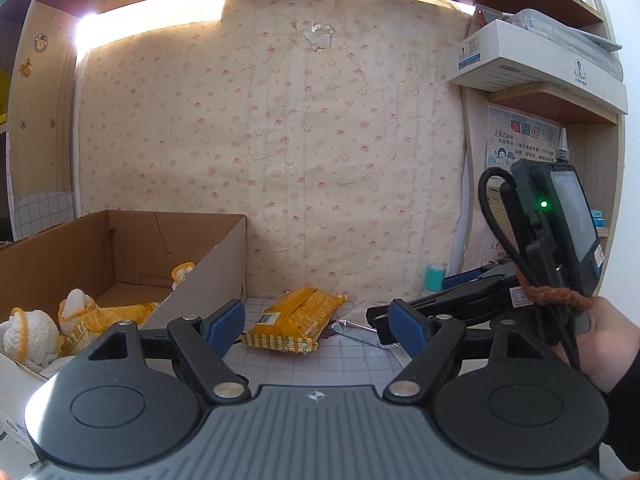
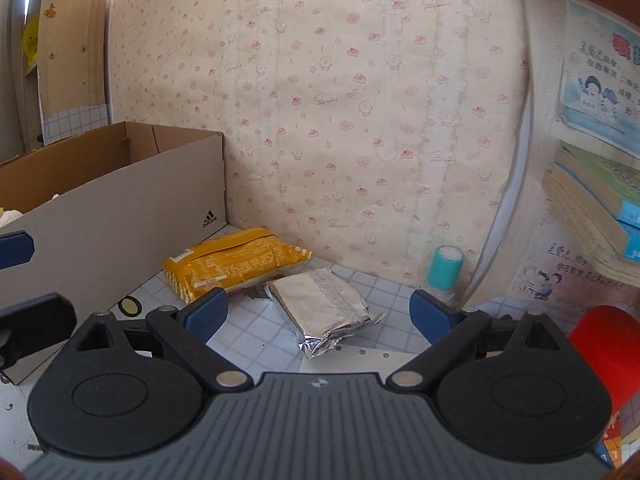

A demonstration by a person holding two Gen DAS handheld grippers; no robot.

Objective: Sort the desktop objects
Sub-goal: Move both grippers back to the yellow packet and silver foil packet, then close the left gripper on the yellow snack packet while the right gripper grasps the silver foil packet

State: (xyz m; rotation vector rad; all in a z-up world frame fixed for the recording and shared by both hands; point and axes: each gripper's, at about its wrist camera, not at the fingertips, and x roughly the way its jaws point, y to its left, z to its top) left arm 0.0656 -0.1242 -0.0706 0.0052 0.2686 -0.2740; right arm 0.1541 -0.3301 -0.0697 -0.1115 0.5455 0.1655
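Observation:
A yellow snack packet [image 1: 294, 320] lies flat on the checked desk mat, just beyond my left gripper [image 1: 316, 326], which is open with nothing between its pads. A crumpled silver foil packet [image 2: 320, 308] lies beside the yellow packet [image 2: 236, 264]. My right gripper [image 2: 320, 314] is open, with the foil packet lying between and just past its blue pads, untouched. The cardboard shoe box [image 1: 120, 256] stands at the left and holds yellow-and-white knitted items [image 1: 76, 312]. In the right wrist view the left gripper's fingers [image 2: 16, 248] show at the left edge.
A teal-capped bottle [image 2: 444, 268] stands against the patterned back wall. Stacked books [image 2: 592, 200] fill the right shelf, and a red object [image 2: 600, 340] sits at the right edge. A person's hand [image 1: 608, 340] holds the right gripper. The box wall [image 2: 120, 208] bounds the left.

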